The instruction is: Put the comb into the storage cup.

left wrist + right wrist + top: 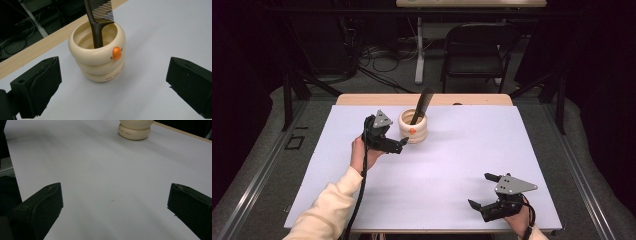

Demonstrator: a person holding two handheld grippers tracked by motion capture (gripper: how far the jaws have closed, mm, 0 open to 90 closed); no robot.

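Observation:
A cream ribbed cup (413,127) with an orange beak mark stands at the back middle of the white table (452,155). A dark comb (422,104) stands handle-down in it, leaning toward the back right. My left gripper (393,136) is open just left of the cup, pointing at it. In the left gripper view the cup (100,62) and comb (98,17) sit ahead between the spread jaws, untouched. Near the front right edge my right gripper (480,190) is open and holds nothing. The right gripper view has the cup's base (135,131) far ahead.
The white sheet covers a wooden tabletop whose bare strip (362,99) runs along the back edge. Behind the table stand a black folding chair (474,50), a table leg and floor cables. Grey floor lies on both sides.

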